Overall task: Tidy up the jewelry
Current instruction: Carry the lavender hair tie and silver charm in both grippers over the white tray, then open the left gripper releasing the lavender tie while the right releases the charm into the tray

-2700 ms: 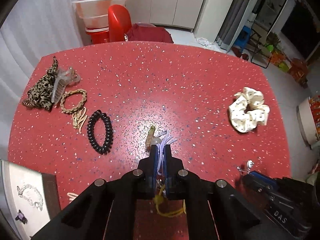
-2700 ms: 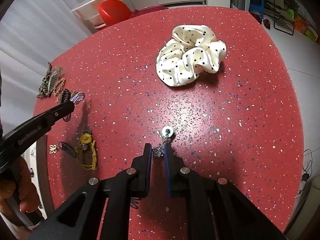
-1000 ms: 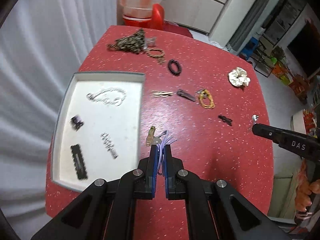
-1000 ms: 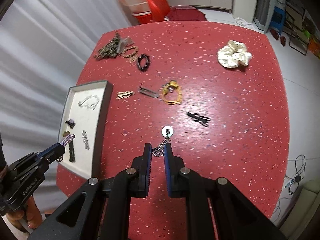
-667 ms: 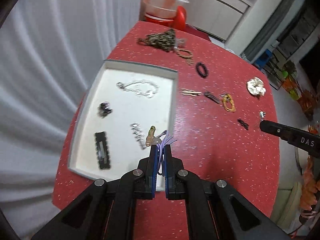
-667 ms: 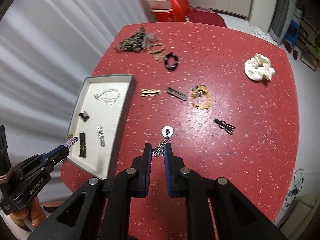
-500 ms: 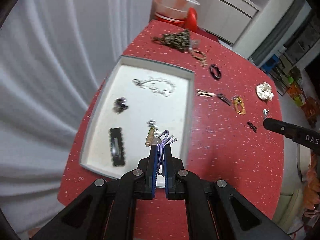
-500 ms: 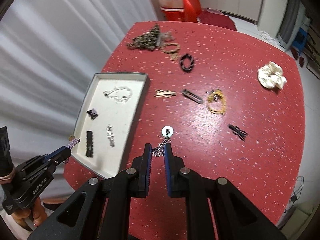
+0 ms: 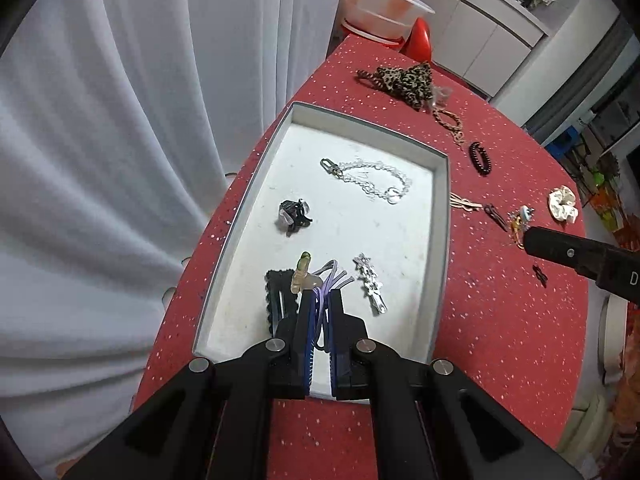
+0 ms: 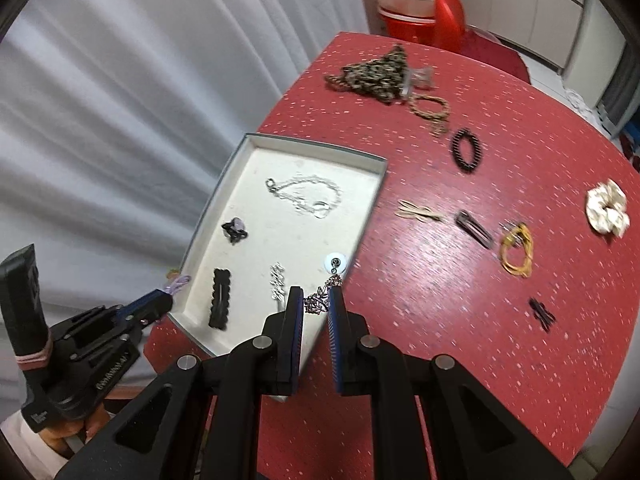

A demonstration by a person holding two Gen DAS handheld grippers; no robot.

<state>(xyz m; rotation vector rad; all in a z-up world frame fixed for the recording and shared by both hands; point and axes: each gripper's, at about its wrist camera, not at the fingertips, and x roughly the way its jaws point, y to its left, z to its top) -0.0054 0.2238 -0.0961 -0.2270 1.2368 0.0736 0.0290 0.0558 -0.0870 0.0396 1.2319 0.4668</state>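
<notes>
Holding Two Pieces Above the Tray

Clamped tight in the left gripper (image 9: 320, 300), a lilac cord piece (image 9: 326, 280) with a pale green charm sticks out past the fingers, hanging over the near end of the white tray (image 9: 440, 216). The right gripper (image 10: 316, 300) has its fingers closed on a dangling earring (image 10: 326, 284), whose round white disc hangs just over the tray's right rim in the right wrist view.

Inside the tray lie a silver chain bracelet (image 9: 366, 178) toward 12 o'clock, a small dark charm (image 9: 294, 216) at about 10 o'clock, a black scalloped clip (image 9: 276, 296) at the near left and a silver leaf clip (image 9: 370, 288) just right of it.

On the red tabletop (image 10: 440, 280), out at 1 to 3 o'clock from the tray, sit a leopard-print piece (image 10: 376, 70), a black coil hair tie (image 10: 466, 148), a yellow cord loop (image 10: 518, 250) and a white dotted scrunchie (image 10: 608, 208), well apart from one another.
</notes>
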